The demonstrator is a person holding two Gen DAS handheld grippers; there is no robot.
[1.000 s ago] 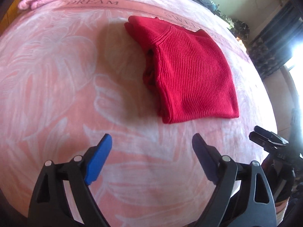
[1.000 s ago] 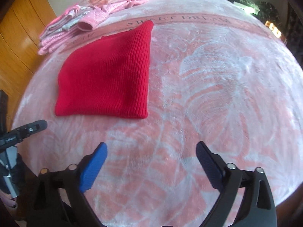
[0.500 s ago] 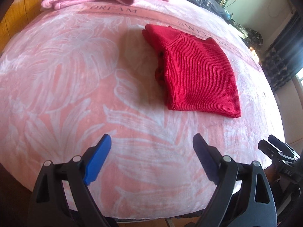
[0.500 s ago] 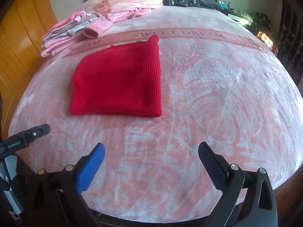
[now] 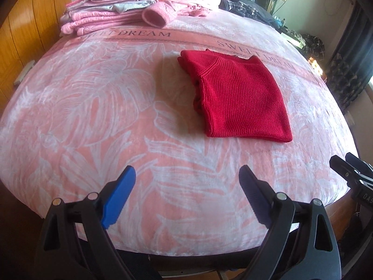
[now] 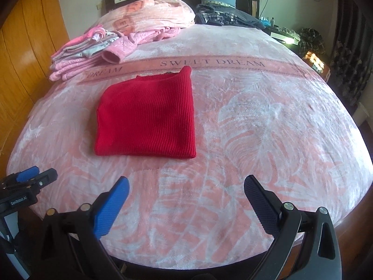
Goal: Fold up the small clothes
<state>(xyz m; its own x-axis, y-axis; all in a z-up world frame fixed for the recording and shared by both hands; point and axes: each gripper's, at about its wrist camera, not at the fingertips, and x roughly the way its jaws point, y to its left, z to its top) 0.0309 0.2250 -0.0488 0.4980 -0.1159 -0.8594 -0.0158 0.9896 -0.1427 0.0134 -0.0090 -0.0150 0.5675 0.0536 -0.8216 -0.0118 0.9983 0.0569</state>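
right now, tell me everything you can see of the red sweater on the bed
The red sweater is a rib-knit garment folded into a compact, roughly square packet. It lies flat on the pink leaf-print blanket, its far edge reaching the "SWEET DREAM" band. The left wrist view shows stacked folded layers along its left side, with a raglan-like seam on top; the near edge is a smooth fold. Nothing touches it but the blanket: both claws are open and well short of it, and the pink clothes pile sits apart.

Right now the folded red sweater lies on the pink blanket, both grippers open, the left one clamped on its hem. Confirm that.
Not quite. The left gripper holds nothing: the left wrist view shows it apart from the red sweater. The right gripper is open too.
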